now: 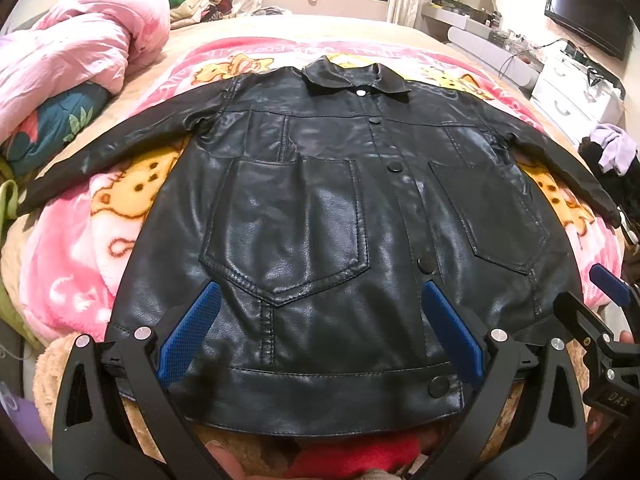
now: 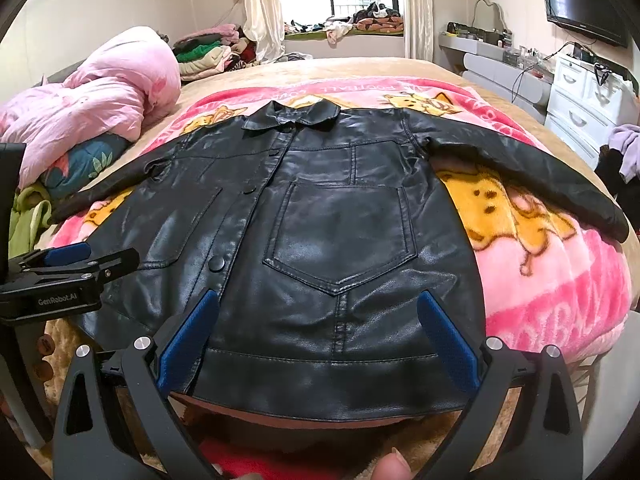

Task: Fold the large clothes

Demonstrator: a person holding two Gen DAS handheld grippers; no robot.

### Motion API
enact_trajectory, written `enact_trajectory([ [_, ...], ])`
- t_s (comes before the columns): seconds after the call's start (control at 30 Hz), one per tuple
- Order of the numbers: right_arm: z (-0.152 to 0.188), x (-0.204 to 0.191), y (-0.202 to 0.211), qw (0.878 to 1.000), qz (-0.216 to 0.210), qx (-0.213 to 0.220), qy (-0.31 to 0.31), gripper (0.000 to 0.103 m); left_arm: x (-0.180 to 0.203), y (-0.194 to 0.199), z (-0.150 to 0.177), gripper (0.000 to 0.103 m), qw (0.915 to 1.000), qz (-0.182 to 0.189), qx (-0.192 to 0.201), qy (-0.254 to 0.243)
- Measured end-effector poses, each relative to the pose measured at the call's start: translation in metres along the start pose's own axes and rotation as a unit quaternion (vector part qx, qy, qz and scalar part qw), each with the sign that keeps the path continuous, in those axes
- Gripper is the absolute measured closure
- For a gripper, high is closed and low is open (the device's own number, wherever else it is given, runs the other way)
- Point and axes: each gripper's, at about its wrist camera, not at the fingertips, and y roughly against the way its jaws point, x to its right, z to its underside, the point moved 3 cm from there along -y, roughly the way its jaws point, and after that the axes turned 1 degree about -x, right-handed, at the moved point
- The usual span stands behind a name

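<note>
A black leather jacket (image 1: 320, 208) lies flat and face up on the bed, buttoned, collar away from me, both sleeves spread out sideways. My left gripper (image 1: 320, 300) hovers open over the jacket's lower left half near the hem, its blue pads wide apart with nothing between them. In the right wrist view the same jacket (image 2: 320, 240) fills the middle, and my right gripper (image 2: 318, 304) is open above its lower right pocket and hem. Each gripper shows at the edge of the other's view: the right gripper (image 1: 612, 288) and the left gripper (image 2: 68, 256).
A pink cartoon blanket (image 1: 80, 260) covers the bed beneath the jacket. A bundled pink duvet (image 1: 80, 40) lies at the far left, folded clothes (image 2: 204, 52) near the window. White drawers (image 2: 580, 96) and a wall television (image 2: 580, 4) stand on the right. A fingertip (image 2: 394, 468) shows at the bottom.
</note>
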Motion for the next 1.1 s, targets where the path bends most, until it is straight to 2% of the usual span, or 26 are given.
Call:
enact_trajectory([
  [1.1,-0.0036,0.0005,0.0033,1.000,0.000,0.005,0.003,0.004,0.0037,0.0036,-0.0014,0.009,1.0000,0.004,0.005,-0.004],
])
